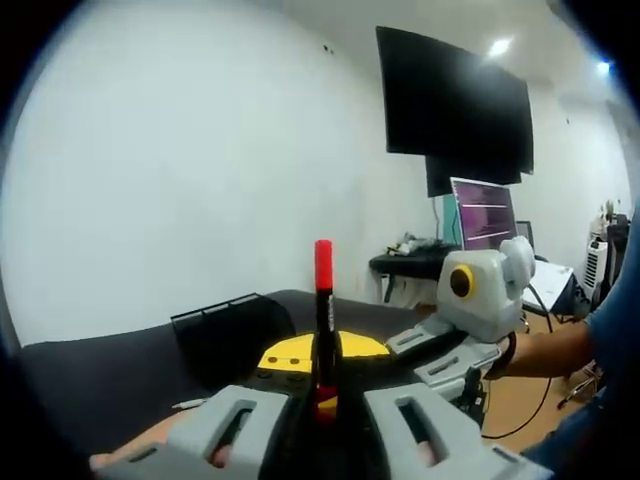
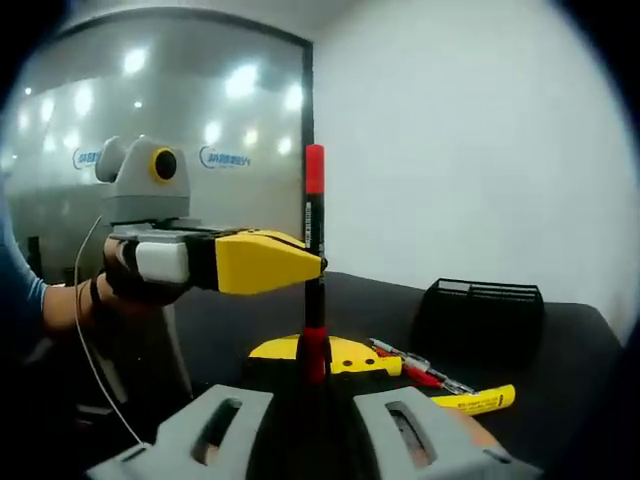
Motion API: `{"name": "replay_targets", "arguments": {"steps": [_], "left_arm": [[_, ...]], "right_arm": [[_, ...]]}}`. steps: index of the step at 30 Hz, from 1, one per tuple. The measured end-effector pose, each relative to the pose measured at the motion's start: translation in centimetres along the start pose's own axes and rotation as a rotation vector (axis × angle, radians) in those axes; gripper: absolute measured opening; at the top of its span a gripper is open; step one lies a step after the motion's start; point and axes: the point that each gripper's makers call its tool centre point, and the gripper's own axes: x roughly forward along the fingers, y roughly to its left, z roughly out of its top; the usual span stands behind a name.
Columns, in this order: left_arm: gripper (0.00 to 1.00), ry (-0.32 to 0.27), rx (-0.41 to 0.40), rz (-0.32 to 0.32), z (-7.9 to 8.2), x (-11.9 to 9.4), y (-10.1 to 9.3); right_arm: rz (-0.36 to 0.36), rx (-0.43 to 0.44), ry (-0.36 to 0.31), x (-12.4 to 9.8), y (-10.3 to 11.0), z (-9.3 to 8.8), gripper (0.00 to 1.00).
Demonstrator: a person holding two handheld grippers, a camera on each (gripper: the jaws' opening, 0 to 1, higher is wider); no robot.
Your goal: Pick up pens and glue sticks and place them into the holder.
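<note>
A black pen with a red cap (image 1: 323,300) stands upright between the jaws of my left gripper (image 1: 323,355), which is shut on its middle. The right gripper's grey fingers (image 1: 432,342) reach in from the right toward the pen's lower end. In the right gripper view, my right gripper (image 2: 312,362) is shut on the red lower end of the same pen (image 2: 314,250), and the left gripper (image 2: 318,263) pinches it higher up with its yellow tips. The black mesh holder (image 2: 482,318) (image 1: 225,335) stands on the dark table. Beside it lie loose pens (image 2: 420,366) and a yellow glue stick (image 2: 482,401).
The dark table (image 2: 570,370) runs back to a white wall. A person's hand (image 1: 545,352) holds the right gripper. At the far right there is a desk with a lit screen (image 1: 485,212) under a wall-mounted black monitor (image 1: 455,100).
</note>
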Motion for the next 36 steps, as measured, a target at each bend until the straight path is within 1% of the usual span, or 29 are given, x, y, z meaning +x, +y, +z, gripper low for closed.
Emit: {"name": "replay_targets", "arguments": {"steps": [1, 2, 3, 4, 7, 11, 14, 17, 22, 27, 31, 34, 36], "left_arm": [[0.05, 0.001, 0.003, 0.004, 0.0, 0.0, 0.1], [0.05, 0.01, 0.019, 0.017, -0.1, -0.1, 0.3], [0.05, 0.01, 0.025, 0.023, -0.1, -0.1, 0.4], [0.05, 0.011, 0.026, 0.023, -0.2, -0.2, 0.5], [0.05, 0.012, 0.02, 0.033, -0.4, -0.4, 0.9], [0.05, 0.012, 0.013, 0.046, -0.7, -0.6, 1.4], [0.05, 0.018, 0.009, 0.055, -1.0, -0.6, 1.6], [0.05, 0.019, 0.008, 0.057, -1.2, -0.6, 1.6], [0.05, 0.01, 0.003, 0.052, -1.5, -0.5, 1.2], [0.05, -0.002, 0.004, 0.042, -1.6, -0.4, 0.6], [0.05, -0.007, 0.008, 0.028, -1.6, -0.2, 0.0], [0.05, -0.008, 0.029, 0.023, -1.7, -0.2, -0.5], [0.05, -0.009, 0.039, 0.02, -1.7, -0.1, -0.8]], "right_arm": [[0.002, 0.004, -0.002, 0.0, 0.0, 0.0, 0.07], [0.005, 0.009, -0.004, -0.1, 0.0, 0.0, 0.09], [0.012, 0.013, -0.003, -0.2, 0.1, 0.0, 0.13], [0.017, 0.019, -0.001, -0.3, 0.0, 0.0, 0.14], [0.02, 0.021, 0.005, -0.7, -0.2, 0.0, 0.13], [0.012, 0.015, 0.007, -1.6, -0.7, 0.7, 0.13], [0.005, 0.017, -0.001, -2.3, -1.3, 1.4, 0.12], [0.003, 0.045, -0.035, -2.9, -1.7, 2.8, 0.11], [0.007, 0.069, -0.085, -3.8, -1.6, 4.8, 0.1], [0.014, 0.085, -0.123, -4.2, -1.4, 6.2, 0.1], [0.017, 0.097, -0.145, -4.3, -1.3, 7.0, 0.1], [0.022, 0.092, -0.144, -4.1, -1.0, 7.4, 0.1], [0.042, 0.093, -0.137, -3.9, -0.5, 7.4, 0.1]]}}
